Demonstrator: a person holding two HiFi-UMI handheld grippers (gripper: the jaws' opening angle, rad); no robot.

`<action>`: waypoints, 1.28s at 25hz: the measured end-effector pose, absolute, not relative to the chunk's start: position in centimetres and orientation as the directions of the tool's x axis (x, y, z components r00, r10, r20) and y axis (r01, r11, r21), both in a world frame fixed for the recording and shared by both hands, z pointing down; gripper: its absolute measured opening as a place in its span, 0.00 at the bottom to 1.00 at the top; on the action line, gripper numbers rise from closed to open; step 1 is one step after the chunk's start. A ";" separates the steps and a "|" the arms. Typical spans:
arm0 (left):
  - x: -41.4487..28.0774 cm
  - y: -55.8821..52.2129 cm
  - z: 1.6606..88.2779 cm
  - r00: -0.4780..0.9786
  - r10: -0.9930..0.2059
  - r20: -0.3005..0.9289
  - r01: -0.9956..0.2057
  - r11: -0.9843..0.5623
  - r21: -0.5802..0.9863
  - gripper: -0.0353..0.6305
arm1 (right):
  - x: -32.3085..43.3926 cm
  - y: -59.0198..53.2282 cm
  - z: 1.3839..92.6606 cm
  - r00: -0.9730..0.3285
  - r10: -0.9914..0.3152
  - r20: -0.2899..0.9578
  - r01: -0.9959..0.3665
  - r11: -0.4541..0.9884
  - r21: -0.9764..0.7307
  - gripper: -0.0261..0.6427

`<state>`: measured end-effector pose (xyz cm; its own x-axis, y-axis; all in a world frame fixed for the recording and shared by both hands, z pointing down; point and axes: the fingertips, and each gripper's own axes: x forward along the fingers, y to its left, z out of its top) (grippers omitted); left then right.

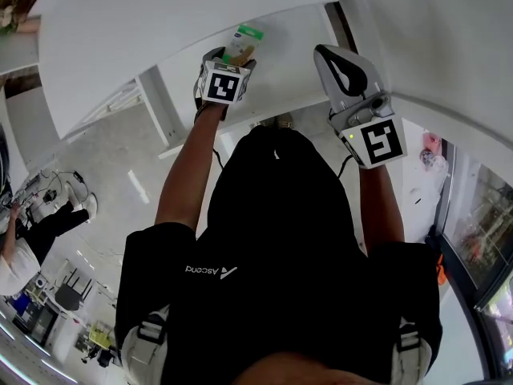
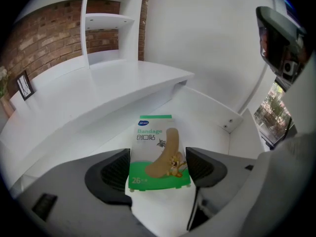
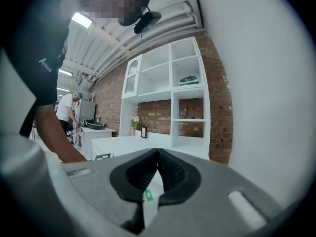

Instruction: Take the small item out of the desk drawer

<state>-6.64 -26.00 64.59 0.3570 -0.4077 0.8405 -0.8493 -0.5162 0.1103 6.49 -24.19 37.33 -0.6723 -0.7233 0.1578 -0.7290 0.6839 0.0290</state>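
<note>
A small bandage box [image 2: 159, 154], white and green with a cartoon plaster on it, stands between the pads of my left gripper [image 2: 158, 169], which press on its two sides. Behind it lies the white floor of the open desk drawer [image 2: 207, 113]. From the head view the box [image 1: 241, 42] sticks out past the left gripper [image 1: 232, 56] over the drawer [image 1: 280, 50]. My right gripper [image 1: 327, 53] hovers to the right, apart from the box, its jaws together and empty [image 3: 158, 156].
The curved white desk top [image 1: 120, 30] runs above the drawer. White shelves [image 2: 106, 19] and a brick wall [image 2: 39, 38] stand behind. A picture frame [image 2: 23, 85] sits on the desk's far left. The white drawer side wall [image 2: 232, 125] is at the right.
</note>
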 end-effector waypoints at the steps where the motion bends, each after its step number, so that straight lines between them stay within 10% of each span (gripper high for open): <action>1: -6.5 -25.5 63.9 0.366 -0.408 0.836 -0.847 -0.518 0.118 0.57 | 6.5 -24.1 37.1 -0.673 -0.724 0.152 -0.729 0.684 0.029 0.04; 32: -5.7 -17.9 35.3 0.535 -0.794 0.287 -0.839 -0.539 0.073 0.57 | 4.1 -18.3 29.8 -0.727 -0.686 -0.026 -0.685 0.723 0.092 0.04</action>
